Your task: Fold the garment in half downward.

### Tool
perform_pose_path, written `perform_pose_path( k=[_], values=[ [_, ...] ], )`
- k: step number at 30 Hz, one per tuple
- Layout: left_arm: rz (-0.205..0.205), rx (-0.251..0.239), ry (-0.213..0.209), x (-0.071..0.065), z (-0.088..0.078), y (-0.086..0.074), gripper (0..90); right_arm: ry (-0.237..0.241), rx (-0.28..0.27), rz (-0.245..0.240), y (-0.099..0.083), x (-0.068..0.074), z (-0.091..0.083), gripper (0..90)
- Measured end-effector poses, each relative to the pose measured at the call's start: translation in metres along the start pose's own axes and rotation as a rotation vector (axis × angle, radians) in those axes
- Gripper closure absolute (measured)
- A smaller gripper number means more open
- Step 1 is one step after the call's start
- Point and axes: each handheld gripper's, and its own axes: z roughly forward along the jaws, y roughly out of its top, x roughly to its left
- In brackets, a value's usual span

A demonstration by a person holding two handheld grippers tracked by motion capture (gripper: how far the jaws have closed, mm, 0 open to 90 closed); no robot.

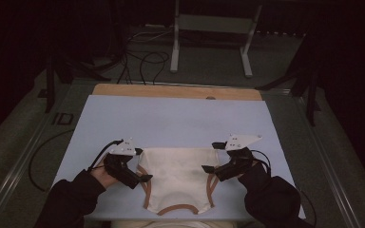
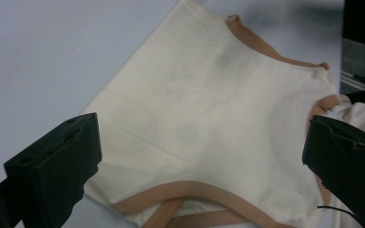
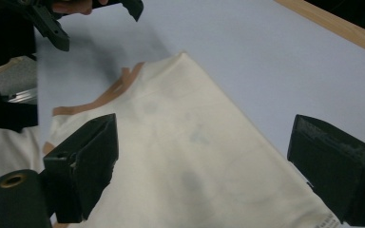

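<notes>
The room is dark, with black walls or curtains at the back. A pale blue table top (image 1: 171, 118) has a wooden strip (image 1: 176, 91) along its far edge. Beyond it stands a white metal frame (image 1: 212, 33) on grey carpet (image 1: 209, 66) (black cables (image 1: 142, 59) loop across it).

Two dark-sleeved forearms enter from the bottom edge of the high view, one at lower left, one at lower right. The left hand (image 1: 102, 175) grips the left gripper (image 1: 142, 178), whose black jaws point toward the frame's centre and stand wide apart, as its own view shows with one jaw at each lower corner. The right hand (image 1: 247, 173) holds the right gripper (image 1: 208, 167), angled inward to the left, its jaws likewise spread wide. Both grippers sit low in the frame, well apart, facing each other.
</notes>
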Motion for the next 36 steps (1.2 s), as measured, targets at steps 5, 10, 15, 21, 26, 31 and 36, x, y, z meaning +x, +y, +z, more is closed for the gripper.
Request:
perform_pose_path(
  k=[5,10,15,21,26,31,36],
  values=[
    [-0.012,0.002,0.027,0.012,0.005,-0.001,0.3,-0.038,0.013,0.01,-0.001,-0.013,0.005,9.8],
    [-0.025,-0.003,0.036,0.02,0.008,-0.001,0.3,-0.066,0.02,0.026,-0.003,-0.022,0.011,9.8],
    [-0.033,0.003,0.049,0.029,0.015,-0.003,0.3,-0.084,0.034,0.044,-0.006,-0.032,0.017,9.8],
    [-0.068,0.024,0.058,0.039,0.023,-0.007,0.3,-0.099,0.058,0.064,-0.011,-0.044,0.024,9.8],
    [-0.09,0.051,0.065,0.046,0.03,-0.01,0.3,-0.1,0.066,0.085,-0.017,-0.052,0.028,9.8],
    [-0.139,0.086,0.047,0.054,0.039,-0.016,0.3,-0.11,0.085,0.098,-0.024,-0.057,0.032,9.8],
    [-0.156,0.118,0.088,0.06,0.043,-0.02,0.5,-0.127,0.091,0.104,-0.029,-0.06,0.033,9.8]
  ],
)
